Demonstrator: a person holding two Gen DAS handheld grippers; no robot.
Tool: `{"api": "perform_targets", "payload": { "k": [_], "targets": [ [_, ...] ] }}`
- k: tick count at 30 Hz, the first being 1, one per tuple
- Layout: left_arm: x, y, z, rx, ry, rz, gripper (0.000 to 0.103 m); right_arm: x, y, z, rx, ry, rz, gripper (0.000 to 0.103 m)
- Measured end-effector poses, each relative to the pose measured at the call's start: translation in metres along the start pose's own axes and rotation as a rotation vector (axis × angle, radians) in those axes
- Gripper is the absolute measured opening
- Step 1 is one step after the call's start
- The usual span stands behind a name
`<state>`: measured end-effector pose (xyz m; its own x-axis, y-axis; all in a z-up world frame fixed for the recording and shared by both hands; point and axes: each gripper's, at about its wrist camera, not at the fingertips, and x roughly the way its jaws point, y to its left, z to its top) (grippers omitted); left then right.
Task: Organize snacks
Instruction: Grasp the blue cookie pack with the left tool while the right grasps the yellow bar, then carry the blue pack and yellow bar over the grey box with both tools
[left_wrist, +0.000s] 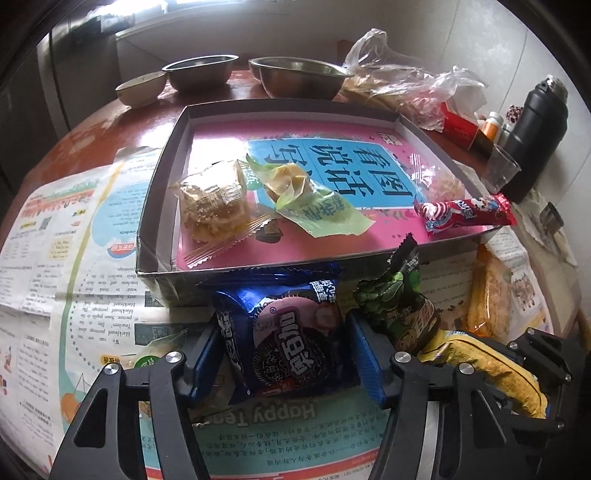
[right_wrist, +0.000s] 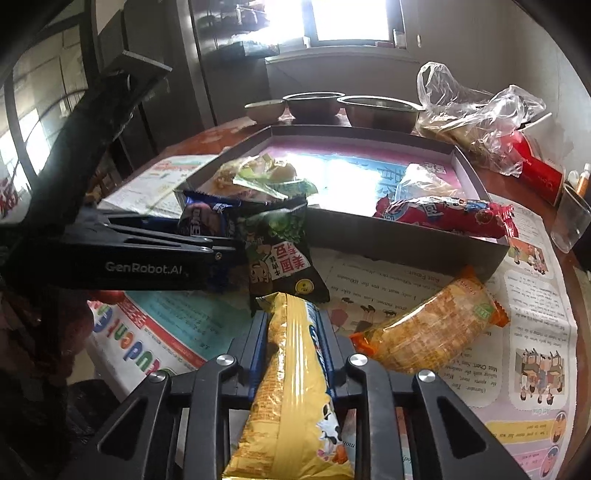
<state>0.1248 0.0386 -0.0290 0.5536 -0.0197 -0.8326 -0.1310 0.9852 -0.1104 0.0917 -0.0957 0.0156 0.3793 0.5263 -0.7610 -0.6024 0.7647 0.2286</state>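
Note:
My left gripper is shut on a blue cookie packet, its blue pads against both sides, just in front of the box. My right gripper is shut on a long yellow snack packet. The shallow dark box has a pink sheet inside. On that sheet lie a clear-wrapped brown cake, a green wrapper and a clear packet. A red packet rests across the box's front right corner. A green-black packet and an orange cracker packet lie on the newspaper beside the grippers.
Newspaper covers the round red-brown table. Behind the box stand two metal bowls, a small pale bowl and crumpled plastic bags. At the right are a red carton, a clear cup and a black flask.

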Motion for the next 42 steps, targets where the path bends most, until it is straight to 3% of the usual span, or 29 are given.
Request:
{"api": "perform_targets", "payload": {
  "k": [5, 42],
  "targets": [
    [-0.002, 0.003, -0.001, -0.019, -0.011, -0.016, 0.057, -0.006, -0.003, 0.002, 0.027, -0.019, 0.016, 0.026],
    [-0.058, 0.031, 0.007, -0.132, -0.121, -0.150, 0.056, -0.034, -0.014, 0.013, 0.106, -0.126, 0.011, 0.026]
  ]
}}
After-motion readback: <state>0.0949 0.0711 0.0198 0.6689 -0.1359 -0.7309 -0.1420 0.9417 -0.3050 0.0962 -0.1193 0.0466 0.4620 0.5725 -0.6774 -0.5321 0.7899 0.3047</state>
